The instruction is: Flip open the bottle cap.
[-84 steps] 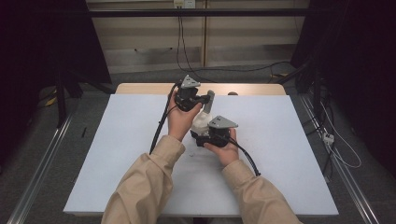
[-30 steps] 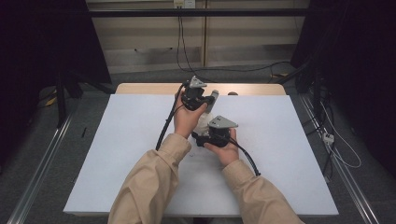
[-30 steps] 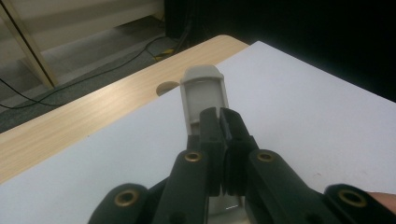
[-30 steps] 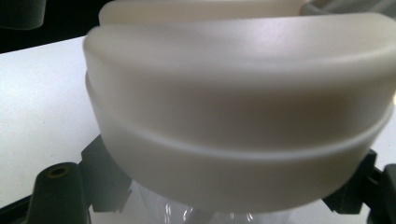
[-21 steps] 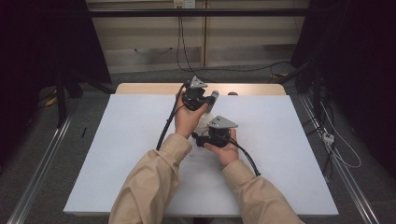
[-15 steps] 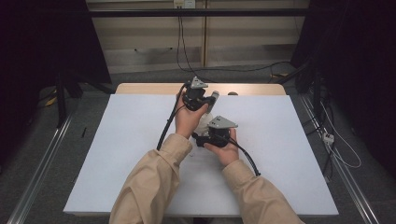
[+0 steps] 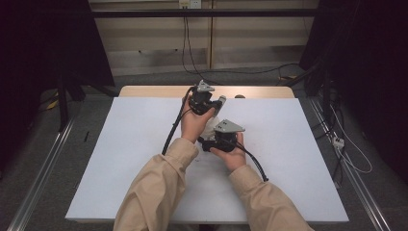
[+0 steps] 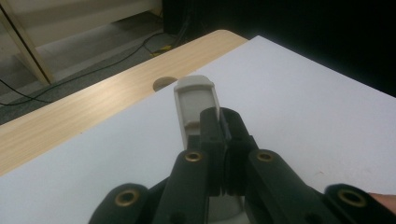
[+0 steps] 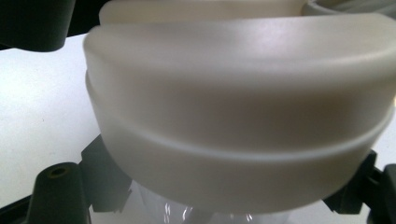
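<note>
Left gripper (image 7: 210, 102), jaws closed on the grey flip tab (image 8: 196, 105) of a cream-white lid (image 9: 238, 107); right gripper (image 7: 208, 142), jaws clamped on the clear container (image 9: 187, 212) below that lid, mid-table on the white sheet (image 7: 120, 159). Neither hand has moved since a second ago. The right gripper view reveals the lid's ribbed rim; the left gripper view reveals the tab raised.

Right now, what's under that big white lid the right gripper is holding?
Under the white lid, a strip of clear container shows, clamped between the right gripper jaws. What is inside cannot be seen: the lid covers it. The white table lies beneath.
</note>
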`<state>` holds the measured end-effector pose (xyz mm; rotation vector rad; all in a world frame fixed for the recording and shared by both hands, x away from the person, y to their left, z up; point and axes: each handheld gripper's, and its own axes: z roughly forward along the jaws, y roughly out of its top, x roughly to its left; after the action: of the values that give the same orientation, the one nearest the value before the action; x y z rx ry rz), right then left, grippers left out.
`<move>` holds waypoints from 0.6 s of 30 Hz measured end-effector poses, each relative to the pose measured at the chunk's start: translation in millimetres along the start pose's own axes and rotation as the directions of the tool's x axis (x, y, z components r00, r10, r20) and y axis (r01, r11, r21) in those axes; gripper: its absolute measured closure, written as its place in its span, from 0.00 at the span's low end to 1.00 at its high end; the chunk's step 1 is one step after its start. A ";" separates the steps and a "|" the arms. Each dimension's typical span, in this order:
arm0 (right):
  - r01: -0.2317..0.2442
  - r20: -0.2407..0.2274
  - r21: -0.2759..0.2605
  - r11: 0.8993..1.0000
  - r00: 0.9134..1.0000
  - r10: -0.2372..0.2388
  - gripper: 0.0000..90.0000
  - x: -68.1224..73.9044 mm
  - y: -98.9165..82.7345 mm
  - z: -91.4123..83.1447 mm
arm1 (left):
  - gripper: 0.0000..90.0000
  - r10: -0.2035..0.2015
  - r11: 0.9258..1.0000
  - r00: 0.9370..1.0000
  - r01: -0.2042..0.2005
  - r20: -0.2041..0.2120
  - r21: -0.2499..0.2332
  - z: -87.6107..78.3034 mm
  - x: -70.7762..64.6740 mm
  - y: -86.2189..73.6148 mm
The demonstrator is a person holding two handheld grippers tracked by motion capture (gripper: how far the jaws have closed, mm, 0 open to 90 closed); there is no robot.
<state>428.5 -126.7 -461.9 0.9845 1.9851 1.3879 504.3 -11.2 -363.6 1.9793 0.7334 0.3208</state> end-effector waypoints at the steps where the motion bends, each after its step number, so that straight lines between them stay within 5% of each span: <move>1: 0.000 0.000 0.000 1.000 1.000 0.000 0.21 0.0 0.0 0.0 | 0.99 0.008 1.000 1.000 -0.008 -0.002 0.007 0.0 0.4 0.0; 18: 0.002 0.007 0.001 1.000 1.000 -0.002 0.21 0.7 0.1 0.1 | 0.98 0.006 1.000 1.000 -0.006 -0.009 0.008 0.2 -0.6 -0.9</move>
<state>428.2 -126.1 -461.8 0.9865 1.9816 1.3811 503.6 -11.4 -364.4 1.9892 0.7357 0.3304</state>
